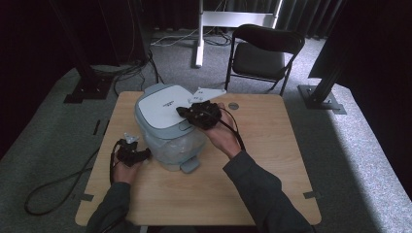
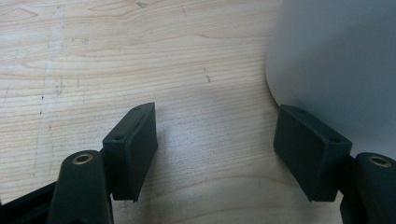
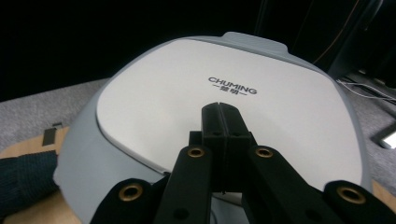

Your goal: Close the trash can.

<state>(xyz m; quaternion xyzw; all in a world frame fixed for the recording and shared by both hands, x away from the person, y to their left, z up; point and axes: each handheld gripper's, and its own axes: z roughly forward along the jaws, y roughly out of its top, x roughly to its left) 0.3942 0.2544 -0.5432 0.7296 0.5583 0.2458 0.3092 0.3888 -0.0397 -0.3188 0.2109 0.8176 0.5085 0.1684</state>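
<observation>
A grey cooker (image 1: 167, 127) with a pale flat lid (image 3: 196, 107) printed "CHUMING" stands on the wooden table (image 1: 262, 145). My right gripper (image 1: 180, 111) is shut with nothing between its jaws, and its tips (image 3: 219, 108) are over the middle of the lid. I cannot tell whether they touch it. My left gripper (image 1: 145, 154) lies low on the table at the cooker's left side. It (image 2: 215, 114) is open with bare wood between its fingers, and the cooker's white wall (image 2: 336, 60) is right by the right-hand finger (image 2: 308, 149).
A small round disc (image 1: 233, 105) lies on the table behind the right hand. A black folding chair (image 1: 262, 53) and a white stand (image 1: 199, 39) are beyond the far edge. Cables (image 1: 53, 187) trail over the grey carpet at the left.
</observation>
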